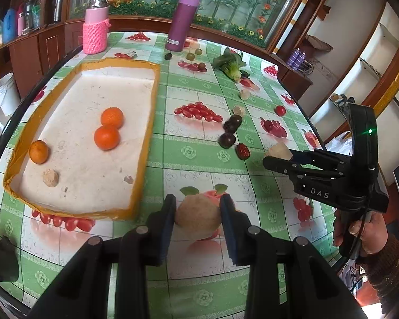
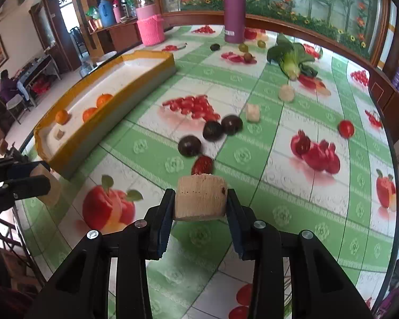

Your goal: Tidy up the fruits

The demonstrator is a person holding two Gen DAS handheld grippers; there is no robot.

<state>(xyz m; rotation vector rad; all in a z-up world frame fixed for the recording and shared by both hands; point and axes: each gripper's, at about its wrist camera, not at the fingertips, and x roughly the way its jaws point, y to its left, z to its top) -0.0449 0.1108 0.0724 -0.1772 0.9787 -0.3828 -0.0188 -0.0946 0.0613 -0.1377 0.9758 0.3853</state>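
Green-and-white oilcloth printed with fruit covers the table [image 1: 188,156] where I sort produce. My left claw [image 1: 198,212] pinches a round tan fruit [image 1: 198,219] between its blue pads, just off the near corner of the yellow-rimmed tray [image 1: 153,111]. My right claw [image 2: 200,203] grips a pale, cut-looking chunk [image 2: 201,199], its pads against both sides; in the left wrist view that claw comes in from the right with the chunk at its tip and my hand [image 1: 359,232] on the handle.

Inside the tray lie three oranges [image 1: 107,137], two touching near the middle and one [image 1: 38,151] apart by the left wall, with a small tan lump [image 1: 50,177] near it.

Loose on the table beyond my right claw: three dark plums [image 2: 212,130] bunched close together, and a red date-like fruit [image 2: 202,164] just behind the chunk. Farther out sit two pale pieces [image 2: 253,112], a red tomato [image 2: 346,129] well apart to the right, and a leafy green vegetable [image 2: 291,58] lying on its side. A few small greenish-brown fruits [image 2: 243,47] rest near a tall purple flask [image 2: 234,10] standing at the far edge, with a pink knit-sleeved jar [image 2: 149,28] to its left. A person sits at a desk in the room's far left.
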